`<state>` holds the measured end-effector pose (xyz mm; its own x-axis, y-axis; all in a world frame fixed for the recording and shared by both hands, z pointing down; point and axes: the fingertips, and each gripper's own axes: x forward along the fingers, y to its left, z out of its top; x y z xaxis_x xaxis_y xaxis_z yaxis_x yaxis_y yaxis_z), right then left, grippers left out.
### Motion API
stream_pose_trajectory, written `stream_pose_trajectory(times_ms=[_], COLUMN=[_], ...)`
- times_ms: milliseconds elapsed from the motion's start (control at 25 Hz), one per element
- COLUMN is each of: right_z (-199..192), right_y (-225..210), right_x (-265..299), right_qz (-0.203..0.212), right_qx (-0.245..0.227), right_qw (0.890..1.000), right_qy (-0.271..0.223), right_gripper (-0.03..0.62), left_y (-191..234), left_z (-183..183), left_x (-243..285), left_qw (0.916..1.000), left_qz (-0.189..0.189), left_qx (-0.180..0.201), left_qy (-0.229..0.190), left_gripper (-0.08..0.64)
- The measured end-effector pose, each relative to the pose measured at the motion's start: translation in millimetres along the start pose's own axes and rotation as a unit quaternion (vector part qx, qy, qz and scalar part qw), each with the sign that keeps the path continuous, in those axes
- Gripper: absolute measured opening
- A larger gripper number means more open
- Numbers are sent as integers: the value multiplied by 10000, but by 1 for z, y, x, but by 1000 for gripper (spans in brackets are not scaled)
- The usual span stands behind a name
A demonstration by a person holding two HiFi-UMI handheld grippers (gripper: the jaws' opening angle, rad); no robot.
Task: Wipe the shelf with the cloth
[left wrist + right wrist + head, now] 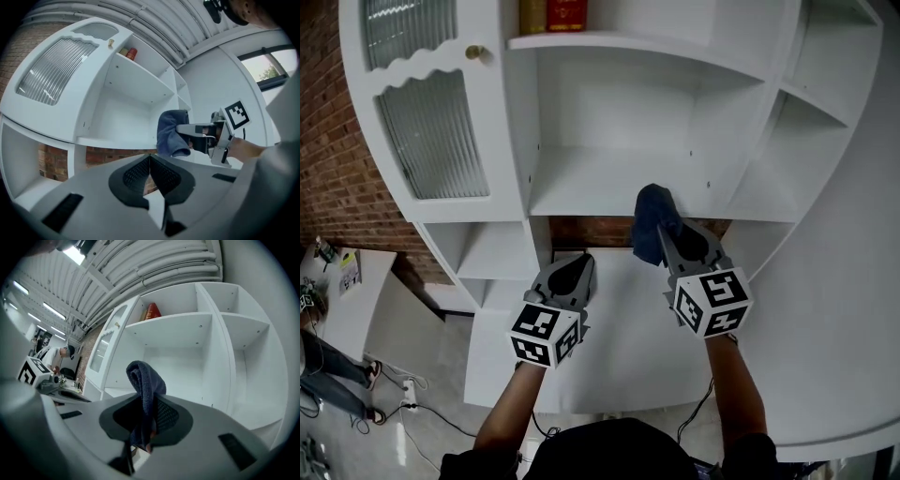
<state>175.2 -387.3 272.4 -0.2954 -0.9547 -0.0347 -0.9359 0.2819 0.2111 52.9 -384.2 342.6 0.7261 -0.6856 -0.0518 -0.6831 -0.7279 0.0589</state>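
The left gripper (569, 274) hangs at the near left, below the shelf (600, 183), its jaws pressed together with nothing between them. To its right, the right gripper (671, 236) has its jaws pinching the dark blue cloth (652, 221), which is bunched up at the shelf's near edge.

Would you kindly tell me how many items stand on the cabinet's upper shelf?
2: a yellow item at the upper shelf's left end and a red item just right of it. The frame cuts off their tops; others may be hidden.
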Motion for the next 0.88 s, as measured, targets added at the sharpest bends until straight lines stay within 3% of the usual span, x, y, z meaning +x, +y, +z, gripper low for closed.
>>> stream_pose_trajectory(times_ms=[200, 440, 720, 880], right_z=[3, -7, -22, -32], right_y=[-29, -53, -62, -65], right_x=[25, 49, 64, 72], right_qz=[-121, -198, -357, -306], right_qx=[-625, -1312, -2463, -2800], right_qw=[9966, 9849, 9499, 9353], right_qy=[515, 1108, 1891, 2143], right_gripper=[69, 69, 69, 69], left_y=[1, 6, 8, 11], left_z=[9, 15, 14, 16], left_x=[14, 25, 38, 45], left_qw=[9999, 9998, 9998, 9998], left_qz=[-86, -102, -151, -160], left_qx=[-71, -53, -9, 18], left_qy=[-99, -164, -126, -139], left_gripper=[17, 17, 17, 17])
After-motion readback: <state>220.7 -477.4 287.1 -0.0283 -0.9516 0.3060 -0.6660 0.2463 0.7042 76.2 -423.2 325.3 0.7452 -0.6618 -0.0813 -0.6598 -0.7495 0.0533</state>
